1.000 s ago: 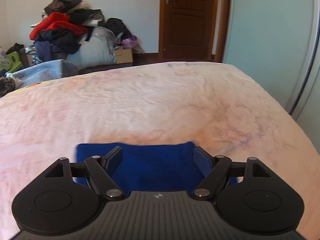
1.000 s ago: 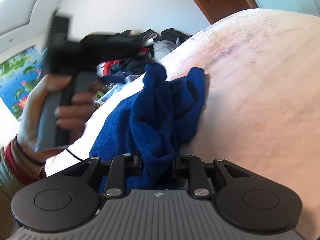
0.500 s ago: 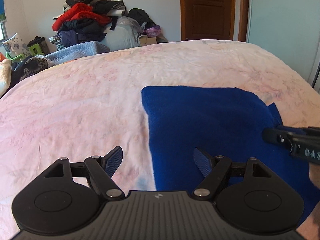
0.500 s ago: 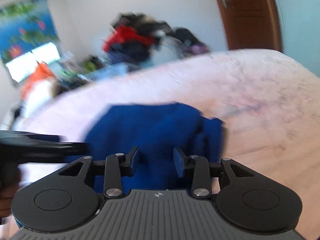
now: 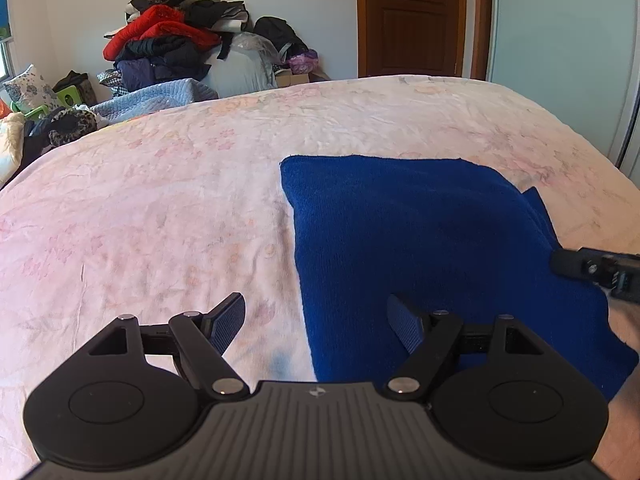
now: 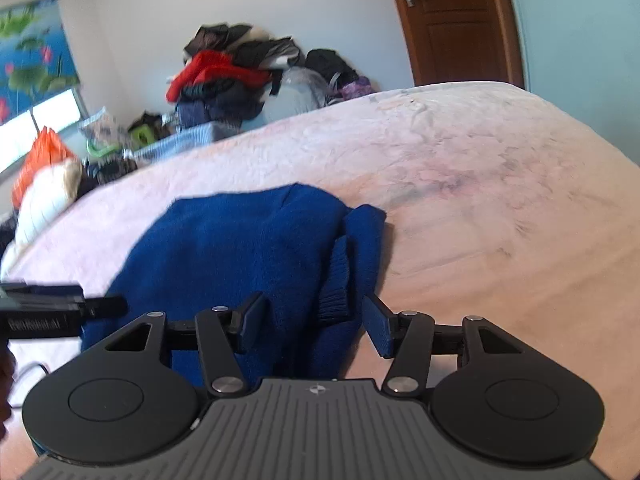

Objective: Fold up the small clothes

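Right hand-held gripper (image 6: 314, 322) sits low over the near edge of the blue knit garment (image 5: 420, 248), and its jaws have just been opening: the pads stand apart, with a ribbed cuff (image 6: 336, 280) lying loose between them, no longer pinched. Left hand-held gripper (image 5: 316, 320) is spread wide and empty; its left finger hangs over bare sheet, its right finger over the blue cloth, so it straddles the garment's left edge without touching it, as far as the view shows.

Just beyond, the garment lies spread fairly flat on the bed (image 5: 160, 208), toward the bed's right half in the left wrist view. Its left edge runs straight; on its right side a sleeve is doubled back onto the body, leaving a small bump and a stray corner.

Judging by its look, the knit is soft, light and limp, thick enough to hold a crease loosely but sure to sag and drag if lifted by one point. The fuzzy surface should grip the pads well, so slipping is unlikely. The best holds seem to be the two near corners or the hem, one per hand, pinching both layers so the fold carries over evenly.

Farther off, a heap of clothes (image 5: 172, 40) is piled against the wall, and a brown wooden door (image 5: 412, 16) stands shut behind the bed.
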The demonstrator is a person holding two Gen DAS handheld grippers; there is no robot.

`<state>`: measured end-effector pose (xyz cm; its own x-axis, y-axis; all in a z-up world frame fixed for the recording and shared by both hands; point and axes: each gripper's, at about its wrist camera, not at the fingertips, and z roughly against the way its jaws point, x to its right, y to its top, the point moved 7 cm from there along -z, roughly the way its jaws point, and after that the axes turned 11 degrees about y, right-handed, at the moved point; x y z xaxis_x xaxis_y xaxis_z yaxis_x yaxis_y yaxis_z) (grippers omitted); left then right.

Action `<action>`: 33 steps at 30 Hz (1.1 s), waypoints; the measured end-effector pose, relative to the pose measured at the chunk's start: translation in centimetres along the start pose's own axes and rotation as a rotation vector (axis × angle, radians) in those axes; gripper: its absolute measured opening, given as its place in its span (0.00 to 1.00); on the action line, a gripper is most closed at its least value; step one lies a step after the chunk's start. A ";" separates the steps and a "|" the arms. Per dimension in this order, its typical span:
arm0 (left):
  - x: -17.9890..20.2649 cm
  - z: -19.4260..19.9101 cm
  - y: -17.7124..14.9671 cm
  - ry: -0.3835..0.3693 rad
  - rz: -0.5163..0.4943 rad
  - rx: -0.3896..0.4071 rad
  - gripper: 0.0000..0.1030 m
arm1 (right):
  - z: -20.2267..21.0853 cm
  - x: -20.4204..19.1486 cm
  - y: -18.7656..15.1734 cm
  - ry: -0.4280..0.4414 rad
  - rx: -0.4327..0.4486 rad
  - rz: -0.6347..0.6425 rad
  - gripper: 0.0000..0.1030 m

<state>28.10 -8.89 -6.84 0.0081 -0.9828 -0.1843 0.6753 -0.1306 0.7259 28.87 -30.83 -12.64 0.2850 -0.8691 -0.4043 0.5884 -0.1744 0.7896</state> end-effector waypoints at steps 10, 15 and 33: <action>-2.2 -1.2 -3.5 -0.304 0.175 -0.116 0.83 | 1.2 0.2 -2.7 0.157 -0.116 -0.068 0.76; -1.5 -1.2 -3.4 -0.423 0.199 -0.127 0.86 | -1.2 -0.8 -2.4 0.338 -0.139 -0.127 0.74; -3.2 2.4 -3.5 -0.393 0.149 -0.054 0.16 | -0.8 -3.1 -3.2 0.333 -0.123 -0.196 0.27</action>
<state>23.94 -5.61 -7.23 -0.1663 -0.9668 0.1942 0.7259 0.0133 0.6877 26.71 -27.19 -14.25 0.3761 -0.6235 -0.6854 0.7362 -0.2481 0.6297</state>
